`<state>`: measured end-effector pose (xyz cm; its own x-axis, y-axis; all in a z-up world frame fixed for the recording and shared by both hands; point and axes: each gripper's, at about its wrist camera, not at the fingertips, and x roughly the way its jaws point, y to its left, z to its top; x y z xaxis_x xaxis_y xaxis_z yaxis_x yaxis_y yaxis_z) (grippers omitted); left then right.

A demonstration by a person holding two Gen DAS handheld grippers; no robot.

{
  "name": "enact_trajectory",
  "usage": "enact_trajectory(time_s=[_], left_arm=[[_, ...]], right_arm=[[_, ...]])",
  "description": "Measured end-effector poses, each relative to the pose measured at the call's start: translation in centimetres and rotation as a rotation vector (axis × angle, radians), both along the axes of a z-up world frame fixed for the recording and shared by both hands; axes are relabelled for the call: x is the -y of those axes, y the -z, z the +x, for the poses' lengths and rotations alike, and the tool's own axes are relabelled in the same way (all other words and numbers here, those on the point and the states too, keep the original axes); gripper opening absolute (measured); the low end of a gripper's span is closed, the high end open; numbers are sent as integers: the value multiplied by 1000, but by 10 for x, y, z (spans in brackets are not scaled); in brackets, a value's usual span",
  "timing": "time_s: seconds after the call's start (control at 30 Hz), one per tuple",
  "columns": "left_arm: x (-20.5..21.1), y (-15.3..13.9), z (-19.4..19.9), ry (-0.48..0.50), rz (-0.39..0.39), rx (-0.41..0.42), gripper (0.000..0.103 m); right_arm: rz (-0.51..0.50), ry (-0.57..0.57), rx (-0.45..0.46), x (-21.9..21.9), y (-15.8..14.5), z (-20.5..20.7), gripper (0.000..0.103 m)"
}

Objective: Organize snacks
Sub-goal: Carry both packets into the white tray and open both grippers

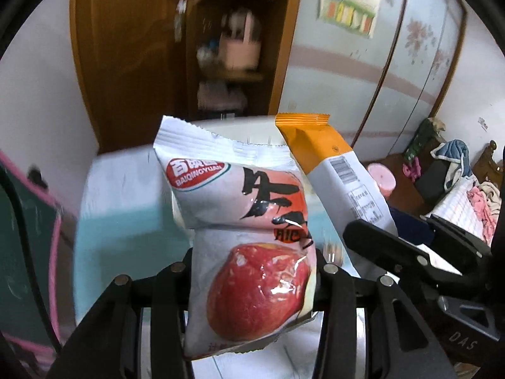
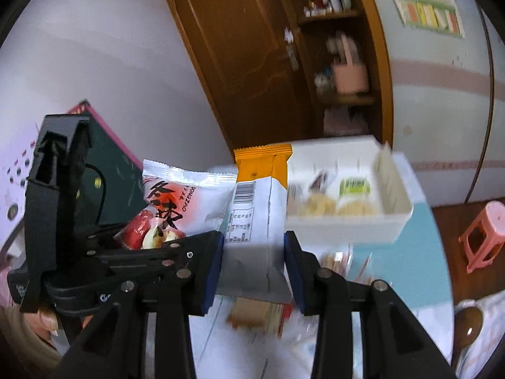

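Observation:
My left gripper [image 1: 252,271] is shut on a white snack packet with a red fruit picture [image 1: 249,230], held upright above the table. The same packet [image 2: 180,202] shows at the left of the right wrist view, in the other gripper's black jaws. My right gripper [image 2: 254,252] is shut on a white and orange snack packet [image 2: 258,214], its barcode side facing me. That orange-topped packet [image 1: 334,170] rises at the right of the left wrist view. Beyond it, a white plastic bin [image 2: 347,230] on the table holds several small snacks.
More wrapped snacks [image 2: 258,312] lie blurred on the table below the right gripper. A green board with a pink frame [image 2: 116,158] leans at the left. A wooden shelf unit [image 1: 233,41] stands behind. A pink stool [image 2: 483,237] is on the floor at the right.

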<state>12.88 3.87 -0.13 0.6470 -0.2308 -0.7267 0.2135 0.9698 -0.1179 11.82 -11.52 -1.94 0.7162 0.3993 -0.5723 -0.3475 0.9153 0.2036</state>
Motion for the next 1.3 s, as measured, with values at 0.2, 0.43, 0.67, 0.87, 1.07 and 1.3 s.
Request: enact_trajectory(time_s=[0.2,0.43,0.67,0.87,1.07,1.3], left_arm=[[13,-49,41,-24,39,117,42],[20,-69,105,-88,30,114,42],[30,-31,158,-113,86,29,42],[36,17,196,-148,97,-76,42],[44,64,216,-160,163,-154,44],[44,118,228,-158,169,-279,96]], right_arm=[[-8,73,132,10,-56,41,39],[9,174,150,32,-85,101,39],[-22,226,94,43,-76,143,39],[-63,237,-7,45,-32,169,40],[-105,243,-101,43,10,188,40],[-137,229,-231,41,53,211,44]])
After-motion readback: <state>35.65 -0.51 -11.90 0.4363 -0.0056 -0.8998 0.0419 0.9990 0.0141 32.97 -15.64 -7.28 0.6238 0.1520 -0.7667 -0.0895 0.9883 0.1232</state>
